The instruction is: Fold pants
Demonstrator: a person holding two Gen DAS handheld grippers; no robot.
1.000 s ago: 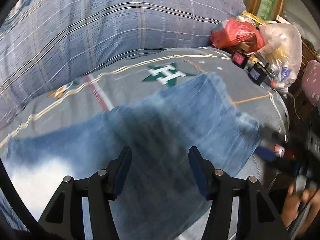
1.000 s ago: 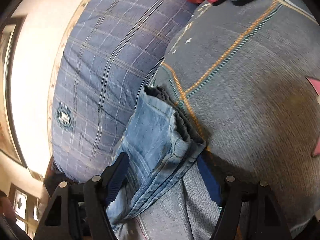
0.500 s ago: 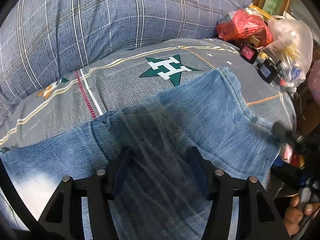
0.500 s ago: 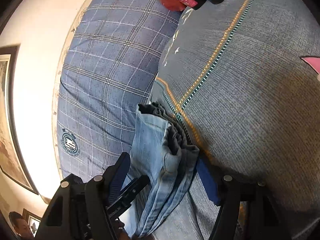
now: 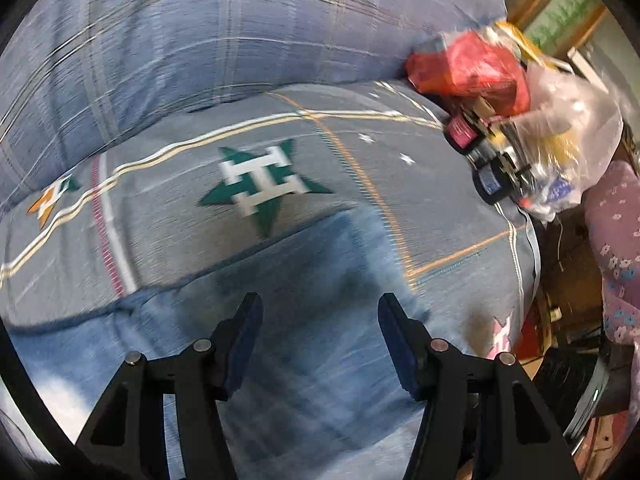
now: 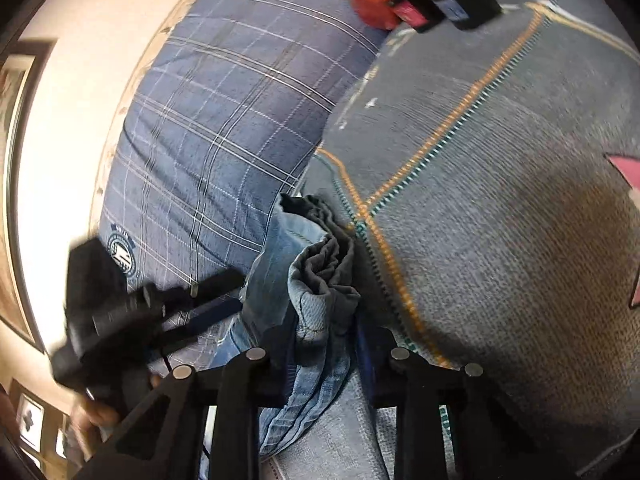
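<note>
Between the right gripper's (image 6: 320, 344) just-closing jaws sits the bunched hem of the faded blue denim pants (image 6: 316, 280), running lengthwise across the grey bedspread (image 5: 360, 160) beneath the open, empty left gripper (image 5: 320, 340).

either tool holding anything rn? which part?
Right tool has just closed on the jeans at the bunched hem end. Left tool is open, holding nothing.

A white block letter H (image 5: 262, 178) sits inside a green star printed on the grey bedspread (image 5: 192, 216), ahead of the left jaws and just beyond the denim. To the left of the right jaws, the blue checked pillow (image 6: 224, 128) bears a round crest badge (image 6: 122, 252) whose lettering is too small to read. The labels on the small dark jars are blurred beyond reading.
</note>
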